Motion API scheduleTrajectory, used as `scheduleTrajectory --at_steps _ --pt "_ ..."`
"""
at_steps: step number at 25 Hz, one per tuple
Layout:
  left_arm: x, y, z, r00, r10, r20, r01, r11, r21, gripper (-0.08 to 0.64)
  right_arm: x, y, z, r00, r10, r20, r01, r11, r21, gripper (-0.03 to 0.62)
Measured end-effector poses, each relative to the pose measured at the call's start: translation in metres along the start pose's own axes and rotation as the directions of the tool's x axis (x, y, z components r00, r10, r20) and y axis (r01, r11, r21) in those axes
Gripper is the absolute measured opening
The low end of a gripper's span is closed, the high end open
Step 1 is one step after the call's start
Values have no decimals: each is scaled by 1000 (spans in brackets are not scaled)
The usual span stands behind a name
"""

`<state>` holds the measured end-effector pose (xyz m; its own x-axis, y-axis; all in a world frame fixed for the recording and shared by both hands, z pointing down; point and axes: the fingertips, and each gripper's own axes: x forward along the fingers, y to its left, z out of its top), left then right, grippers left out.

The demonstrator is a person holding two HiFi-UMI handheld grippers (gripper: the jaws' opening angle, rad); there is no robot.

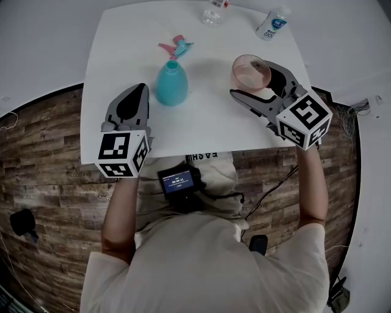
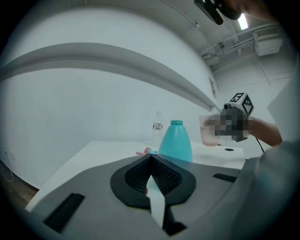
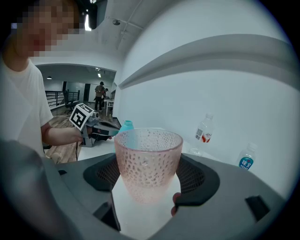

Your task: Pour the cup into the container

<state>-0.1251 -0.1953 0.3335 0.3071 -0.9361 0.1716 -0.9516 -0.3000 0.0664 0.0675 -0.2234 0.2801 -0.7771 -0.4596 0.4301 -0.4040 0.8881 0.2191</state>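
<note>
A pink dimpled cup point(image 1: 250, 72) point(image 3: 147, 157) stands upright between the jaws of my right gripper point(image 1: 255, 81) point(image 3: 147, 176), which is shut on its sides. From the left gripper view the cup point(image 2: 207, 131) hangs slightly above the white table point(image 1: 201, 128). To its left on the table stands the teal bottle point(image 1: 171, 84) point(image 2: 176, 140) with an open neck. My left gripper point(image 1: 137, 90) point(image 2: 151, 159) rests near the table's left front, shut with nothing in it, its tips pointing past the teal bottle.
A pink and blue spray head point(image 1: 176, 46) point(image 2: 145, 152) lies behind the teal bottle. A clear water bottle point(image 1: 214, 12) point(image 3: 204, 129) and a small bottle with a blue label point(image 1: 272, 23) point(image 3: 245, 158) stand at the table's far edge.
</note>
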Motion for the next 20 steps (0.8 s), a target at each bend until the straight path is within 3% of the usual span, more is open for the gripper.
scheduleTrajectory --at_steps 20 --pt "0 -3 0 1000 -1 1 1 1000 3 11 22 16 23 998 37 -57 -42 996 -80 367"
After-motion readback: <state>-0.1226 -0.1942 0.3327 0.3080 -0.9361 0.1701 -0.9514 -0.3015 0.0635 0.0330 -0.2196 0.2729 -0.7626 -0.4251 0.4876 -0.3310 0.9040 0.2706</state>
